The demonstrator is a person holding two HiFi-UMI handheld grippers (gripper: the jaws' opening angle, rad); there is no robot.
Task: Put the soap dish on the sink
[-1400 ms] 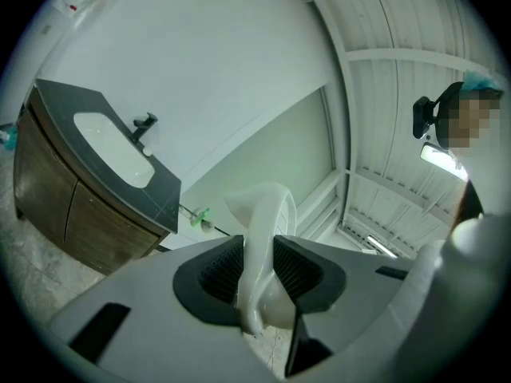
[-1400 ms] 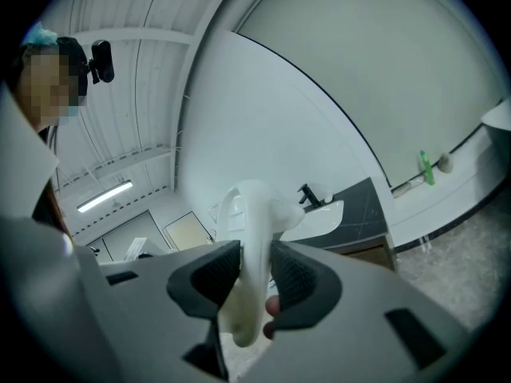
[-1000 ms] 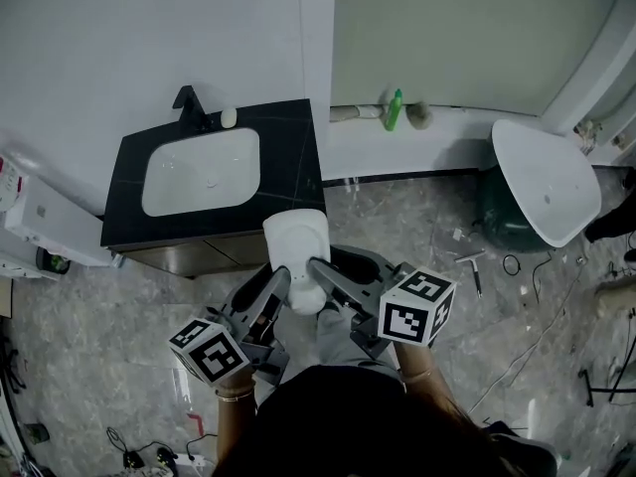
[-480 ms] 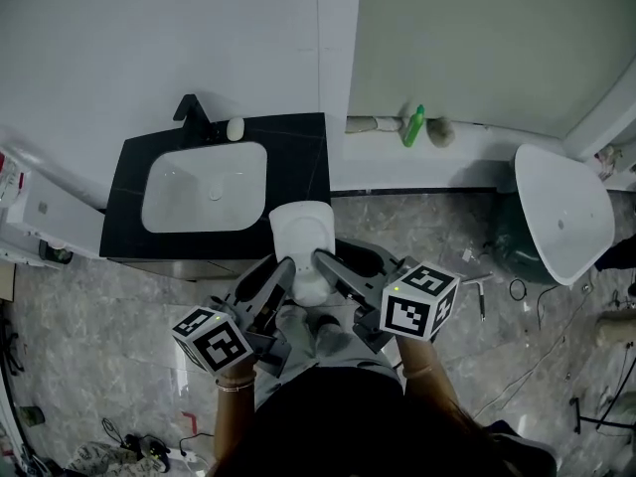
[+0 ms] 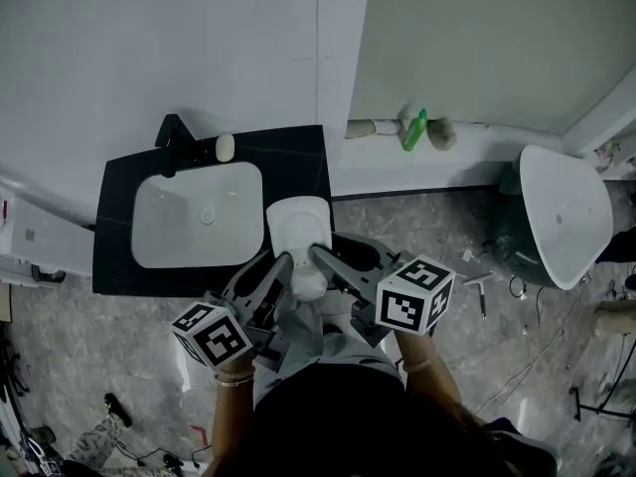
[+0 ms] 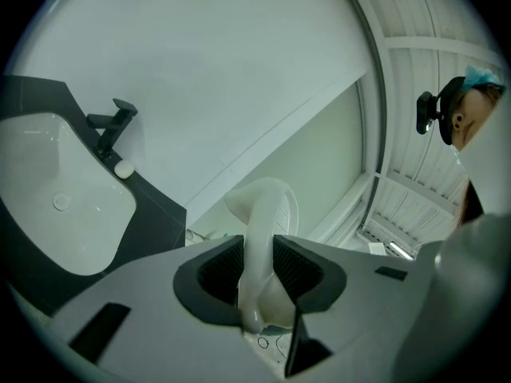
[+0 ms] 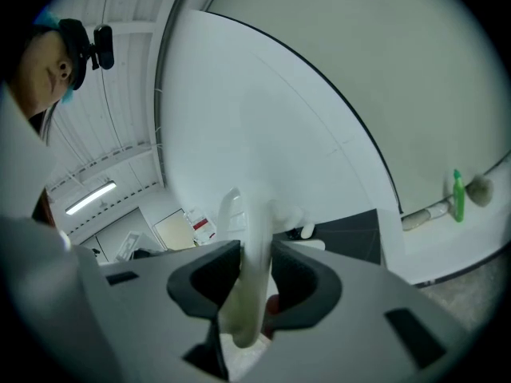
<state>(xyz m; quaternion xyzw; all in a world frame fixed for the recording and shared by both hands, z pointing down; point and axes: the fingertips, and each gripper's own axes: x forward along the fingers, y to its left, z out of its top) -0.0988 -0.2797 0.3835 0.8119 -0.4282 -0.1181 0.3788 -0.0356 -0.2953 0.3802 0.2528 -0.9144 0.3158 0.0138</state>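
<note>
- Carrying stage, as I judge it: the white soap dish (image 5: 298, 229) hangs between my two claws in front of the sink (image 5: 298, 162), lined up with the front right corner of its black top. I cannot tell from above how high it rides.
- Left gripper (image 6: 258, 266): jaws clamped on the dish's near rim, dark pads pressing both faces.
- Right gripper (image 7: 255, 282): jaws likewise closed on the dish's other side, with the rim pinched edge-on between its pads.
- To do this well, I would keep both grips even and the dish level, with neither hand leading, so it does not twist out of the pads.
- Best landing, in my view: the bare strip of black top to the right of the white basin (image 5: 194, 227), clear of the black tap (image 5: 174, 139) and the pale bar of soap (image 5: 226, 147) at the back edge.
- I would lower until the base sits flat, then release both claws together. Letting go early risks a tip into the basin.
- Writing: none I can read. The marker cubes (image 5: 415, 304) carry only black-and-white squares, and the label on the green bottle (image 5: 415, 129) on the far ledge is too small.
</note>
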